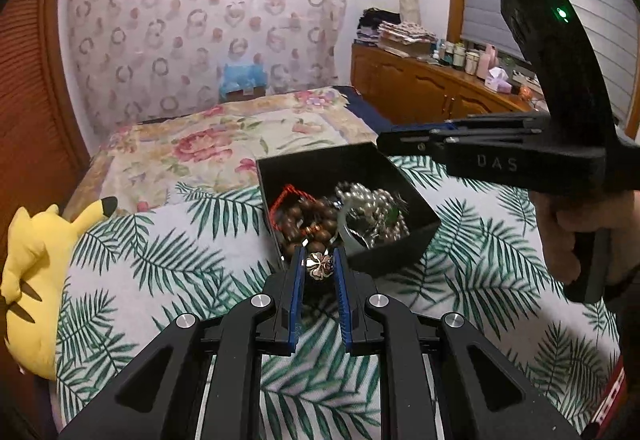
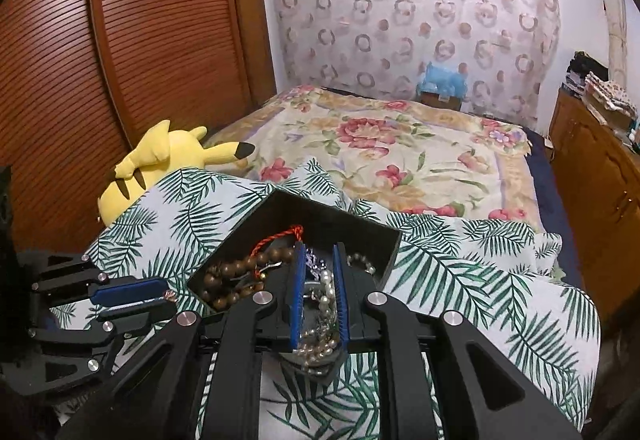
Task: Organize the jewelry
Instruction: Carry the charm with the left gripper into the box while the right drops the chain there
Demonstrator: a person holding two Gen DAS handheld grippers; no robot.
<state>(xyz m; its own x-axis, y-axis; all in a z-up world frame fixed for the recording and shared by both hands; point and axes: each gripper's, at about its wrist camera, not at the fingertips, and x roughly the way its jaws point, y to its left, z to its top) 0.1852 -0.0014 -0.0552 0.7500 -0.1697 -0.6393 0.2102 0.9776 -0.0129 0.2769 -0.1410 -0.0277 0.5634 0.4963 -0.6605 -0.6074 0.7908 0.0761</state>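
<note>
Holding a small metal charm (image 1: 318, 267), the left hand-held gripper (image 1: 318, 268) nears the black box (image 1: 396, 246) of piled beads; the right hand-held gripper (image 2: 317, 294), jaws slightly apart, hovers over the pearls (image 2: 326, 290). Sorting looks unfinished.

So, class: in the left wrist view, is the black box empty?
No, the black box holds brown wooden beads and a pearl strand.

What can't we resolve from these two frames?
- Left wrist view: the flower-shaped charm between the left gripper fingers; what it attaches to is hidden behind them.
- Right wrist view: right gripper over the black box; contact with the pearl strand is unclear.
- Box bottom: buried under wooden beads.
</note>
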